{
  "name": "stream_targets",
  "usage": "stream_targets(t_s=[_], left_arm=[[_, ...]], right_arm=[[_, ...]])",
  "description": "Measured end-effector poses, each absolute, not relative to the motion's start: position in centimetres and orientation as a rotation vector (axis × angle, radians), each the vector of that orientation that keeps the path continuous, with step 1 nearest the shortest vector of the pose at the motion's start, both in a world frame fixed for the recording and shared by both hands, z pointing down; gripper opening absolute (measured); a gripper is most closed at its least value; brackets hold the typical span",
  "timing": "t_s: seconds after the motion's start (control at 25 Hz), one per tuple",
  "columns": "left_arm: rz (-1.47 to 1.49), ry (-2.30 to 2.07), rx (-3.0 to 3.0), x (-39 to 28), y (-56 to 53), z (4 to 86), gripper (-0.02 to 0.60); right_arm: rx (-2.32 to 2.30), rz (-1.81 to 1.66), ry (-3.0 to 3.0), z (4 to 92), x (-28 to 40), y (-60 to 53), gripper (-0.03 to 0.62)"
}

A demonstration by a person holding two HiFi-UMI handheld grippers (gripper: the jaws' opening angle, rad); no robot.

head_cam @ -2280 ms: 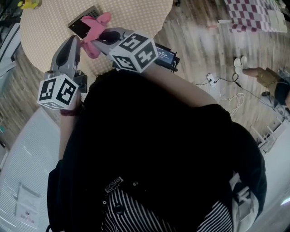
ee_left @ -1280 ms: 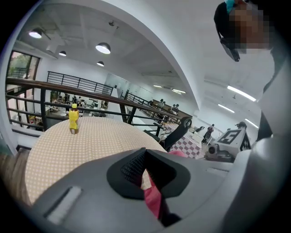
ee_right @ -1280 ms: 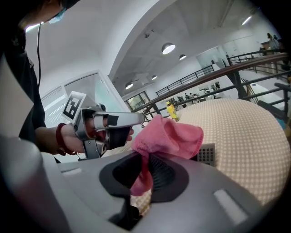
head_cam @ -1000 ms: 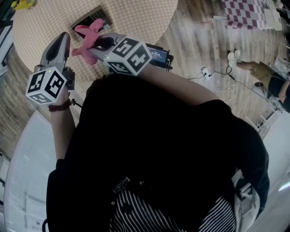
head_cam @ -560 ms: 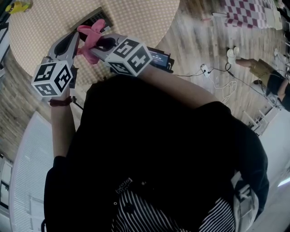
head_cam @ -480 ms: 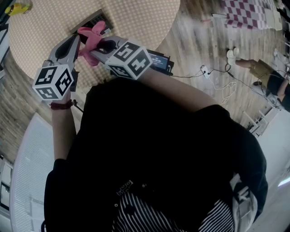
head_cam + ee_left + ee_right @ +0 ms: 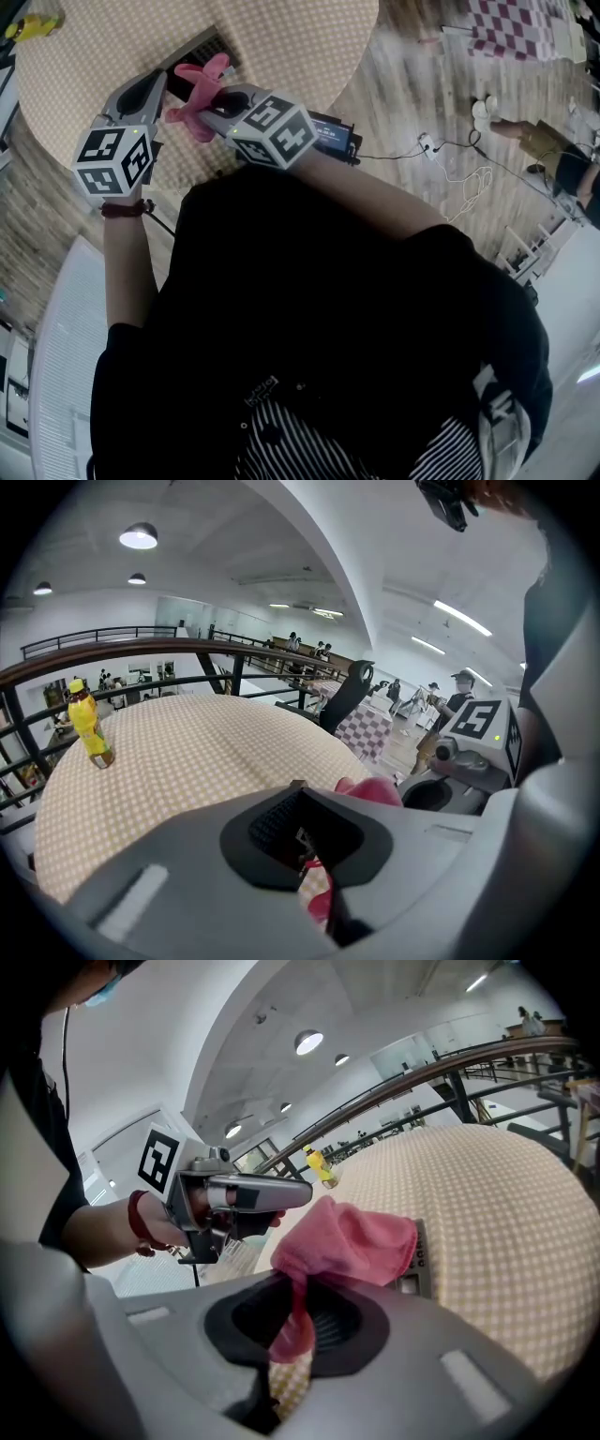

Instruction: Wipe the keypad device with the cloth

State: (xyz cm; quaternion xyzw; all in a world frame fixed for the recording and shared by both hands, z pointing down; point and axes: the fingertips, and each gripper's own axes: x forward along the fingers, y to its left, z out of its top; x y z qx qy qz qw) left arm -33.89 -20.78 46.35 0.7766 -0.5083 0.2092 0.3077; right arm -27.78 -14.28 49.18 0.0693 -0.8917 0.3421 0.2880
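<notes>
The dark keypad device (image 7: 202,47) lies on the round checked table (image 7: 281,37); in the right gripper view its end (image 7: 418,1258) shows under the cloth. My right gripper (image 7: 208,98) (image 7: 295,1312) is shut on a pink cloth (image 7: 195,89) (image 7: 347,1241), which bunches up over the device's near end. My left gripper (image 7: 152,86) (image 7: 305,841) hovers just left of the cloth (image 7: 370,789), jaws together and nothing visibly between them. Seen from the right gripper view, the left gripper (image 7: 298,1192) looks like a shut beak above the table edge.
A yellow bottle (image 7: 33,23) (image 7: 89,726) stands at the table's far left. A black box with a lit display (image 7: 333,131) sits by the table's near edge. Cables, a checked mat (image 7: 520,28) and a seated person (image 7: 553,155) are on the wooden floor to the right.
The left gripper has swung right, closer to the cloth and keypad. The right gripper still holds the pink cloth at the device's near end, shifting only slightly.
</notes>
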Motion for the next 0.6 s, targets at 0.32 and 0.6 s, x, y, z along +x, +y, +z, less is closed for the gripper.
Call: stream_targets(t_s=[0.32, 0.6], left_arm=[[0.694, -1.195, 2.034, -35.4, -21.6, 49.7, 0.003], [0.787, -1.092, 2.015, -35.1, -22.2, 52.6, 0.003]], right_arm=[[0.209, 0.937, -2.346, 51.1, -29.2, -16.2, 0.049], [0.207, 0.958, -2.321, 52.9, -30.1, -16.9, 0.049]])
